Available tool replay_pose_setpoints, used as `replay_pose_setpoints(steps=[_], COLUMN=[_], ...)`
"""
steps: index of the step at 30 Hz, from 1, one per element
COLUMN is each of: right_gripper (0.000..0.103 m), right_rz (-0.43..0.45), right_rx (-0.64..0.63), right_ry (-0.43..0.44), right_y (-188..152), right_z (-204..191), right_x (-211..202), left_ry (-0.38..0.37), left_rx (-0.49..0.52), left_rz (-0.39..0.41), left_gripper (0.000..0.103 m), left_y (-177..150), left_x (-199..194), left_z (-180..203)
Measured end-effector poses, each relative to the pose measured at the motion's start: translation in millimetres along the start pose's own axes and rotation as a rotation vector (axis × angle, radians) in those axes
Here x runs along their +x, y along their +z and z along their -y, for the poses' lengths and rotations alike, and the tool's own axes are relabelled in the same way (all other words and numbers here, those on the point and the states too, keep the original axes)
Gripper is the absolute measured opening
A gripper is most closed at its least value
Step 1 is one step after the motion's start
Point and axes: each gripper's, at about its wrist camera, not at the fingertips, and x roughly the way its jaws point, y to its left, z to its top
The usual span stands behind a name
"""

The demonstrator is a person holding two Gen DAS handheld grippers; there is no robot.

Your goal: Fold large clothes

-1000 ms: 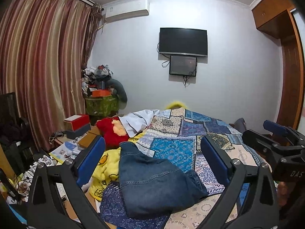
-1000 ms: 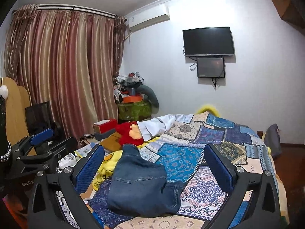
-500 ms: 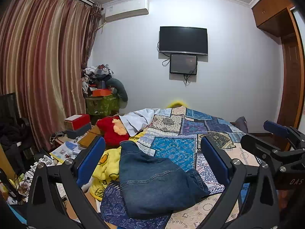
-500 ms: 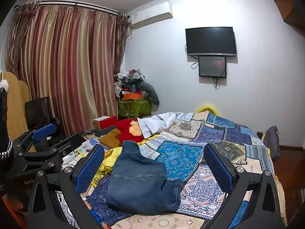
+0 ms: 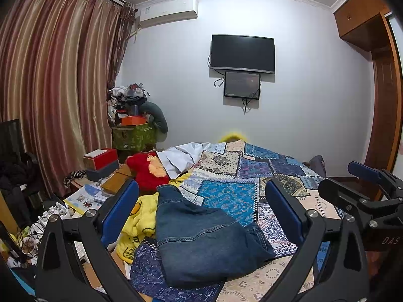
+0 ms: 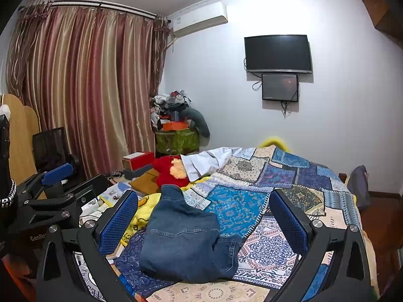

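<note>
A pair of blue jeans (image 5: 201,239) lies folded in a bundle on the patchwork bedspread (image 5: 239,191), near the bed's front left. It also shows in the right wrist view (image 6: 186,236). My left gripper (image 5: 201,211) is open and empty, held above and in front of the jeans, apart from them. My right gripper (image 6: 204,216) is open and empty too, at about the same height. The right gripper shows at the right edge of the left wrist view (image 5: 365,201). The left gripper shows at the left edge of the right wrist view (image 6: 53,191).
A yellow blanket (image 5: 138,219) and a red plush toy (image 5: 148,171) lie left of the jeans. A white garment (image 5: 181,158) lies further back. Boxes and papers (image 5: 100,166) crowd a low table left of the bed. A wardrobe (image 5: 385,100) stands at the right.
Both grippers have drifted slightly back and up from the bed. The jeans have not moved, and both stay open.
</note>
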Motion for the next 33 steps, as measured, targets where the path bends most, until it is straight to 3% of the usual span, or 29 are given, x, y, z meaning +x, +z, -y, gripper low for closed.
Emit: replay_pose_setpoints(steps=[26, 33], right_gripper=[0.103, 0.103], right_rz=[0.012, 0.012], right_rx=[0.007, 0.009], right_ry=[0.000, -0.006], right_y=[-0.4, -0.9], right_z=[2.8, 2.1], right_x=[0.0, -0.8], left_ry=[-0.033, -0.071], left_rx=[0.019, 0.011], left_rz=[0.000, -0.018], left_gripper=[0.102, 0.102], left_y=[4.9, 7.0], left_x=[-3.1, -1.8], left_z=[6.0, 1.8])
